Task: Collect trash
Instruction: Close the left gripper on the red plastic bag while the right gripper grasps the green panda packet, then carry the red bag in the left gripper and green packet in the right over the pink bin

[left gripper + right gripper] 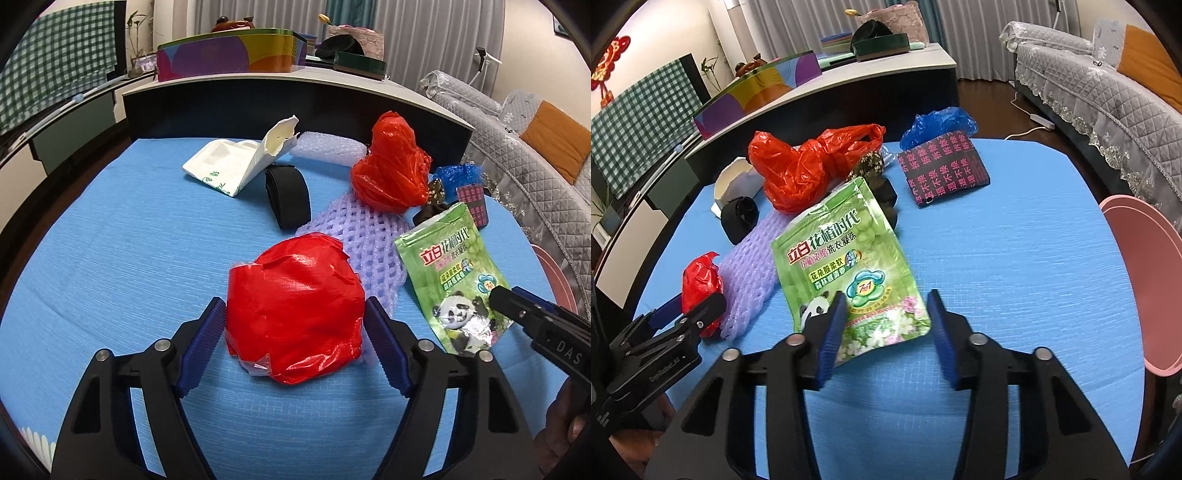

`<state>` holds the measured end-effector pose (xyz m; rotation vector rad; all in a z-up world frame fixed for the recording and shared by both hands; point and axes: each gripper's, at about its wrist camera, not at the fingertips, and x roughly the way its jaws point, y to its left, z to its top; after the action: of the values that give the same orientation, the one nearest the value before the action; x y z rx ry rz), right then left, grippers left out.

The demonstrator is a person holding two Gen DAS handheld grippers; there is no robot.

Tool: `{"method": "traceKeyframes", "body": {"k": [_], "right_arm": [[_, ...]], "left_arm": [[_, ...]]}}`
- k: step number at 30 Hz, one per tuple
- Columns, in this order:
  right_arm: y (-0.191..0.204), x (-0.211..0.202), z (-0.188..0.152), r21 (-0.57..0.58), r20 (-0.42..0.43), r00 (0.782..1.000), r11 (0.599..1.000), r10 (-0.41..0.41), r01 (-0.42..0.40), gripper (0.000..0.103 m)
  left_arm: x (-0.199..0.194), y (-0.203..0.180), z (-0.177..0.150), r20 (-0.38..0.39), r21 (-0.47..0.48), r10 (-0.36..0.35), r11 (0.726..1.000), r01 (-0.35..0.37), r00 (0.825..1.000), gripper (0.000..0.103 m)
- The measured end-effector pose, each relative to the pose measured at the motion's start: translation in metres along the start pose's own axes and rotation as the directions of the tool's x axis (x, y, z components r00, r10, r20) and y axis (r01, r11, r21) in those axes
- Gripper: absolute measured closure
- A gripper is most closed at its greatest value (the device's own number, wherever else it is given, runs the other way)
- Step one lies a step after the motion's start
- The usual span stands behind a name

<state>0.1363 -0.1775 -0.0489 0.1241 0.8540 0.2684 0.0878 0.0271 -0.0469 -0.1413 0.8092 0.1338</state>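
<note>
A crumpled red plastic wad lies on the blue table cover, between the fingers of my left gripper, which is open around it with the pads close to its sides. It also shows in the right wrist view. A green detergent pouch lies flat in front of my right gripper, which is open with its lower edge between the fingers. The pouch also shows in the left wrist view. Nearby lie a purple foam net and a red plastic bag.
On the table also lie a torn white carton, a black strap roll, a blue bag and a dark printed packet. A dark counter stands behind. A pink round rim is at the table's right edge, a sofa beyond.
</note>
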Motion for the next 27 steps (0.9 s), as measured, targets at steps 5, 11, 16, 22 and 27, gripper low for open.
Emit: {"method": "traceKeyframes", "body": {"k": [5, 11, 16, 22, 27], "right_arm": [[0.003, -0.014, 0.001, -0.018, 0.033, 0.999, 1.0, 0.02, -0.02, 0.085], [0.01, -0.036, 0.002, -0.056, 0.088, 0.994, 0.997, 0.061, -0.056, 0.097], [0.019, -0.058, 0.001, -0.105, 0.144, 0.986, 0.992, 0.081, -0.066, 0.1], [0.025, -0.084, 0.001, -0.134, 0.197, 0.976, 0.989, 0.094, -0.068, 0.103], [0.026, -0.105, 0.0, -0.135, 0.239, 0.967, 0.989, 0.087, -0.055, 0.103]], "left_arm": [[-0.005, 0.002, 0.0, 0.011, -0.006, 0.001, 1.0, -0.001, 1.0, 0.03], [-0.016, 0.0, 0.001, 0.039, 0.005, 0.0, 1.0, -0.001, 0.999, 0.03], [-0.028, -0.001, 0.0, 0.065, 0.016, -0.007, 1.0, 0.006, 0.998, 0.031], [-0.043, -0.004, -0.003, 0.091, 0.029, -0.018, 0.999, 0.015, 0.996, 0.031], [-0.054, -0.006, -0.004, 0.109, 0.039, -0.031, 0.999, 0.027, 0.994, 0.031]]}}
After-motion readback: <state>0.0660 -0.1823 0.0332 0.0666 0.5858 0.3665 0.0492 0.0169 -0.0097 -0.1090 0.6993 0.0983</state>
